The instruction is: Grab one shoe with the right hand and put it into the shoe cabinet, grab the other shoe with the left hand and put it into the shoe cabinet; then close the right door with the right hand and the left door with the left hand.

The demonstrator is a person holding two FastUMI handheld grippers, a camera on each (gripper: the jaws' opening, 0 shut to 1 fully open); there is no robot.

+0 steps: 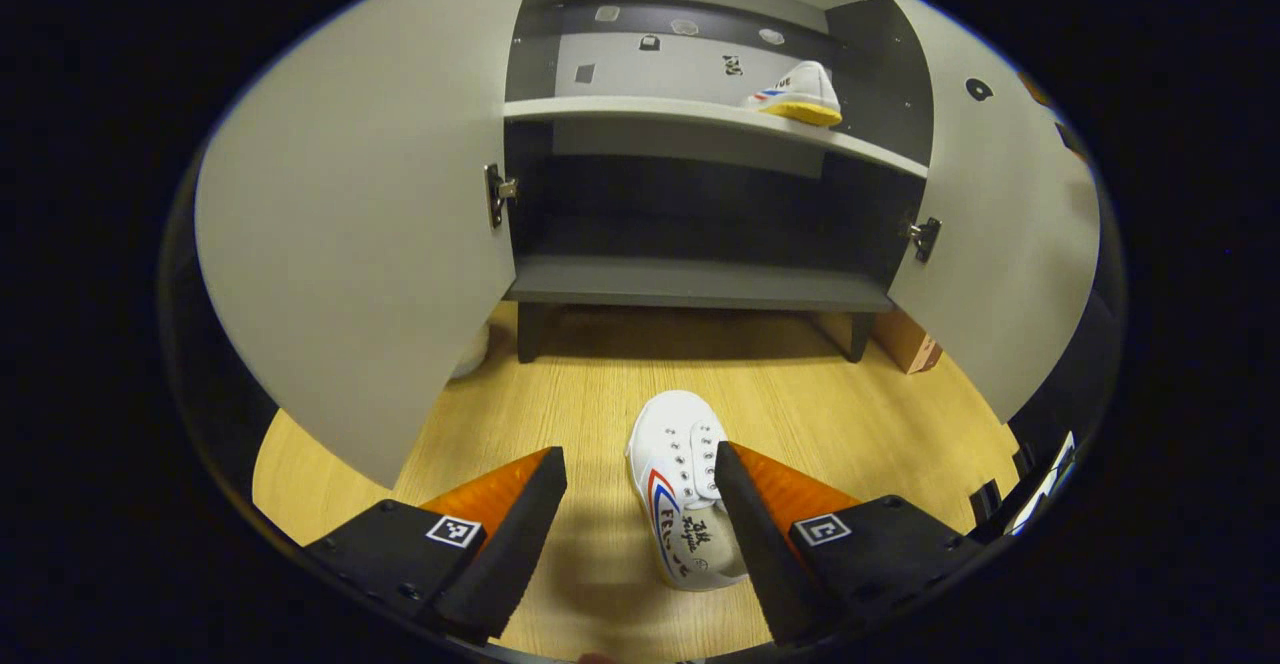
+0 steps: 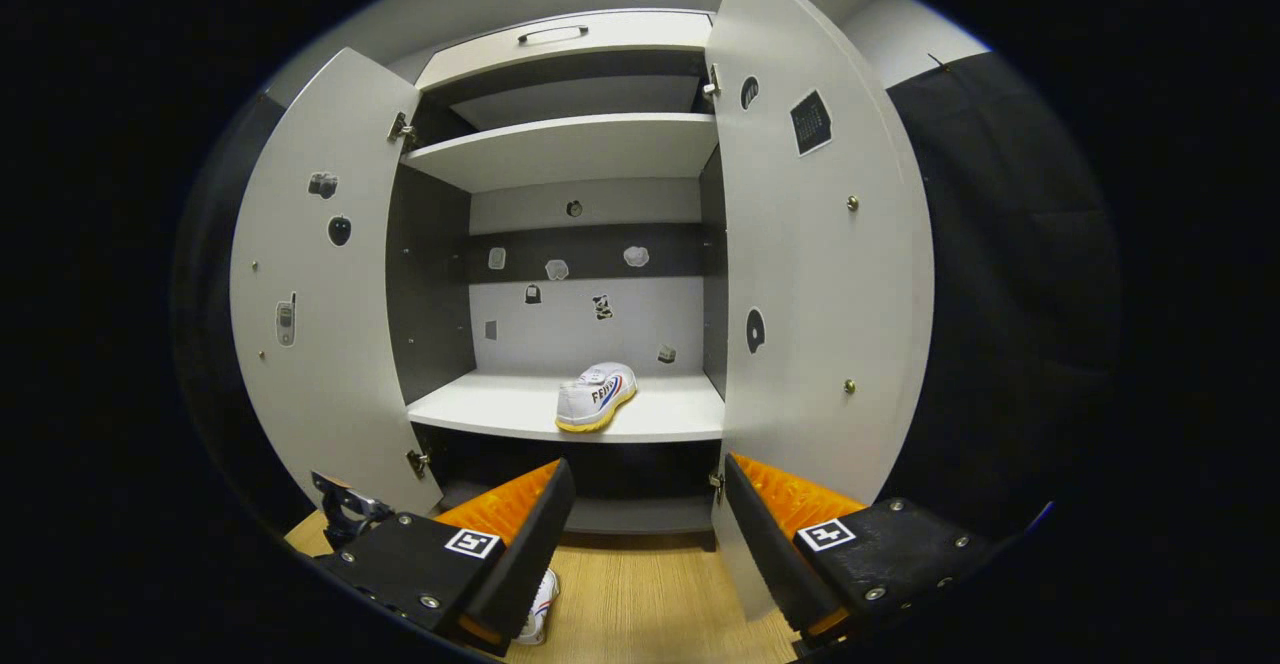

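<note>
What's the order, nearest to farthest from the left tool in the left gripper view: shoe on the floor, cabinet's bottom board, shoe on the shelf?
1. Shoe on the floor, partly between the open fingers of the left tool.
2. Bottom board, ahead, above the wooden floor.
3. Shoe on the shelf, up and right, inside the cabinet.

a pale wooden floor (image 1: 800, 394) is seen below. a brown cardboard box (image 1: 908, 342) is set on it, near a black cloth wall (image 2: 1000, 274).
</note>
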